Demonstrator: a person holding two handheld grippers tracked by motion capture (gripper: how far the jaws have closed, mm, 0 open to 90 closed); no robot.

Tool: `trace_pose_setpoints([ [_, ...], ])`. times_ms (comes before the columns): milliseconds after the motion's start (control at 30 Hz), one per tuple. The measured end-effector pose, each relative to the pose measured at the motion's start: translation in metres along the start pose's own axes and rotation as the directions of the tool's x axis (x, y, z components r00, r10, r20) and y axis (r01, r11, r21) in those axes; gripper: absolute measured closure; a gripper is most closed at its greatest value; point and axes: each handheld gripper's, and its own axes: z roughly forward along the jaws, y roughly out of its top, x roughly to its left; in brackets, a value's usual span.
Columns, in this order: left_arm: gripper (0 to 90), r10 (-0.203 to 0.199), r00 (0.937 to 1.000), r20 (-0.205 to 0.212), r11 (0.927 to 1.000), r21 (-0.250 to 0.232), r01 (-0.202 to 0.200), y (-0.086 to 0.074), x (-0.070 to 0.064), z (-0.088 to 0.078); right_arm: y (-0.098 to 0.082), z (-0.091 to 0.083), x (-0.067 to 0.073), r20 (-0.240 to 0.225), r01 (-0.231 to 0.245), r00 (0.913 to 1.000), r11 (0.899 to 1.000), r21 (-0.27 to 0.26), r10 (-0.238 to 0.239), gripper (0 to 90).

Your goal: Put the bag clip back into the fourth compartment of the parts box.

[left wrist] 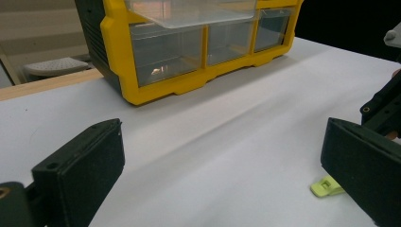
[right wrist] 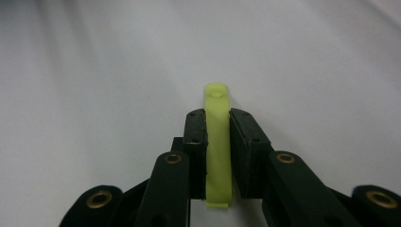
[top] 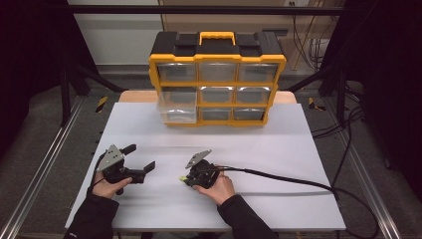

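A small lime-green plastic clip (right wrist: 218,142) is pinched edge-on between the two black jaws of my right gripper (right wrist: 218,124), its rounded tip poking out past them just above the white table. In the high view that gripper (top: 189,178) sits at the table's middle front, the green clip (top: 183,178) peeking out at its left. My left gripper (top: 140,158) rests to the left of it, jaws spread wide with nothing between them. In the left gripper view the green clip (left wrist: 326,186) shows beside the right finger (left wrist: 364,163).
A yellow and black drawer organiser (top: 217,77) stands at the back of the white table (top: 278,149). Its middle-left clear drawer (top: 176,105) is pulled out toward me. A black cable (top: 283,177) trails from the right gripper across the table to the right.
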Motion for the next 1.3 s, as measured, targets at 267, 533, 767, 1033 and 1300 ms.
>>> trace_pose_setpoints([
  [267, 0.4, -0.001, 1.0, -0.001, 1.0, 0.0, 0.001, 0.0, 0.0, 0.0, 0.001, 0.0, -0.001, -0.007, -0.008, 0.9999, 1.0, 0.004, 0.008, 77.8],
  [533, 0.4, -0.001, 1.0, -0.001, 1.0, -0.001, 0.001, 0.0, 0.0, 0.0, 0.002, -0.002, -0.002, -0.015, -0.013, 0.9998, 1.0, 0.007, 0.013, 78.1],
  [767, 0.4, -0.003, 1.0, -0.001, 1.0, -0.002, 0.003, 0.0, 0.0, 0.0, 0.004, -0.008, -0.002, -0.015, -0.015, 0.9998, 1.0, -0.005, 0.015, 78.2],
  [1033, 0.4, -0.003, 1.0, -0.001, 1.0, -0.001, 0.003, 0.0, 0.0, 0.0, 0.007, -0.015, -0.002, -0.016, -0.021, 0.9997, 1.0, -0.015, 0.02, 78.2],
  [1300, 0.4, 0.001, 1.0, -0.001, 1.0, -0.001, -0.001, 0.0, 0.0, -0.001, 0.012, -0.027, -0.002, -0.016, -0.01, 0.9998, 0.999, -0.043, 0.009, 78.2],
])
